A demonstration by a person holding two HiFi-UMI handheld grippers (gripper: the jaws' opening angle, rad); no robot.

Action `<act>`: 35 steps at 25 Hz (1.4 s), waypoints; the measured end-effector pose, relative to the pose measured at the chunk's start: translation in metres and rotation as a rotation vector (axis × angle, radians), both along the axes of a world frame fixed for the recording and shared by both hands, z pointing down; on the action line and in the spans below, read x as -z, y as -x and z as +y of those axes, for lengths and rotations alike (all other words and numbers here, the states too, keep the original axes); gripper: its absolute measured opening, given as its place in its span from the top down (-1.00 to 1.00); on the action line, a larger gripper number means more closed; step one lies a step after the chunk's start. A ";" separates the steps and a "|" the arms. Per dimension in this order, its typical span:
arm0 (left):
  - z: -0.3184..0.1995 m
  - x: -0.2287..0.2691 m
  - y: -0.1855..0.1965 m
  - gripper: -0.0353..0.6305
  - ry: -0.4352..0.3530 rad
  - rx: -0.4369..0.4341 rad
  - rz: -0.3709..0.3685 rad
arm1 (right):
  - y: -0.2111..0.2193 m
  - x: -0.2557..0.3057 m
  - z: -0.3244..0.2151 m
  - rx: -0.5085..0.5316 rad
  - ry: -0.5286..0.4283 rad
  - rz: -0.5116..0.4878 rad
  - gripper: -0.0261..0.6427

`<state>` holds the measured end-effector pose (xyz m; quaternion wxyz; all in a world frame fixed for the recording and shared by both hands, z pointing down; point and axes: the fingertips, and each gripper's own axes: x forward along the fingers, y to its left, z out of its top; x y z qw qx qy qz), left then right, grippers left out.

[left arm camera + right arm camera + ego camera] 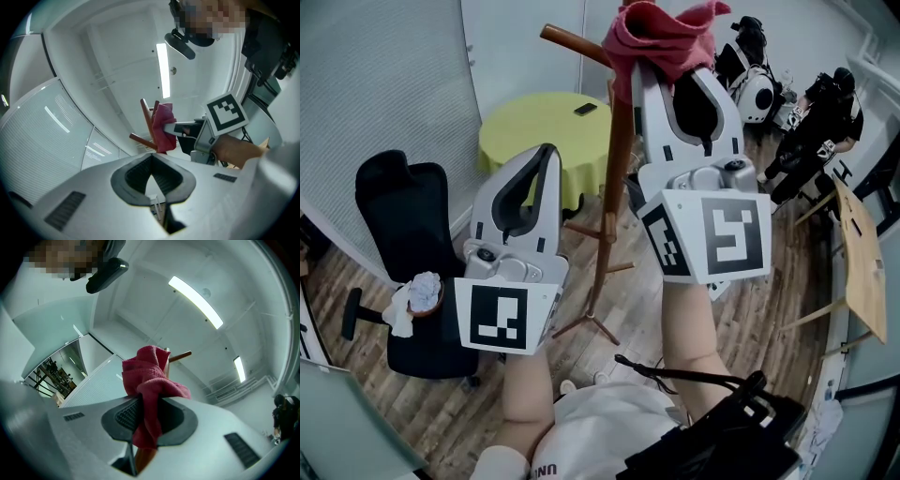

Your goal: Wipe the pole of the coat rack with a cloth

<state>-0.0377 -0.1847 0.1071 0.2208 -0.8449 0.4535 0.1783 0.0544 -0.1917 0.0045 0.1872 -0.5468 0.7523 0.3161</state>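
The wooden coat rack pole stands on the wood floor between my two grippers. My right gripper is up at the pole's top, shut on a red cloth that bunches over the pole just below a slanting peg. In the right gripper view the red cloth fills the jaws of my right gripper, with a bit of the pole showing beneath. My left gripper hangs lower, left of the pole, shut and empty. The left gripper view shows the pole and cloth beyond the left gripper.
A round yellow-green table with a phone stands behind the rack. A black office chair with crumpled white paper is at the left. A wooden board and seated people are at the right.
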 end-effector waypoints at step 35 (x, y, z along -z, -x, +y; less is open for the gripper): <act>-0.001 -0.015 0.003 0.85 0.038 0.005 0.006 | -0.004 -0.041 -0.020 -0.031 0.118 0.027 0.68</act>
